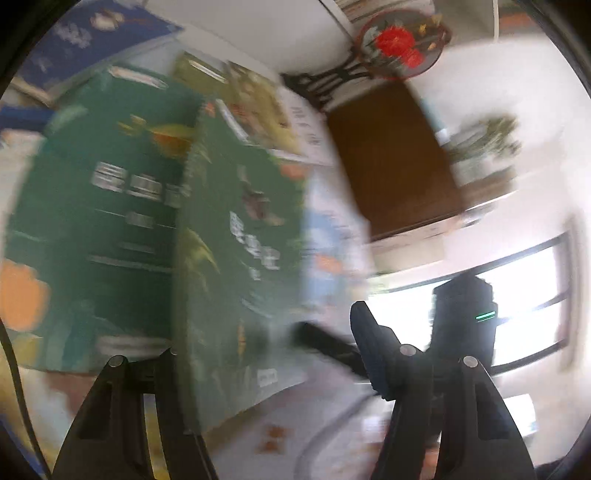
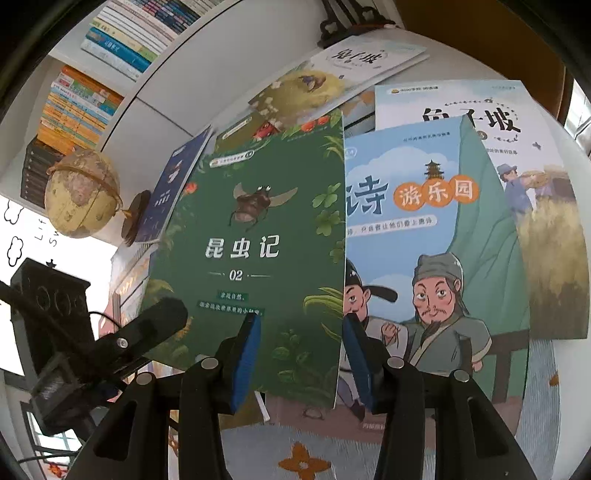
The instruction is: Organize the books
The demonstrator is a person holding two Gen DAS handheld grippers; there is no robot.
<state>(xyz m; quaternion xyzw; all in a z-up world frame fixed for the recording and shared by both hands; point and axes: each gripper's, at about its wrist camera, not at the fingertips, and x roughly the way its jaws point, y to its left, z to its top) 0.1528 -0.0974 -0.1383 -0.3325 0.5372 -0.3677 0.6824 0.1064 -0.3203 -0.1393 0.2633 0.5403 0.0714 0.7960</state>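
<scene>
A green insect book lies on top of a blue poem book, with a white and yellow book to the right. My right gripper is open, its blue pads on either side of the green book's lower edge, not closed on it. In the blurred left wrist view my left gripper is open around the edge of a tilted green book; another green book lies behind it. The left gripper's body also shows in the right wrist view.
More books lie further back by a dark carved stand. A globe stands at the left below a white bookshelf full of books. A patterned cloth covers the table. A window shows in the left view.
</scene>
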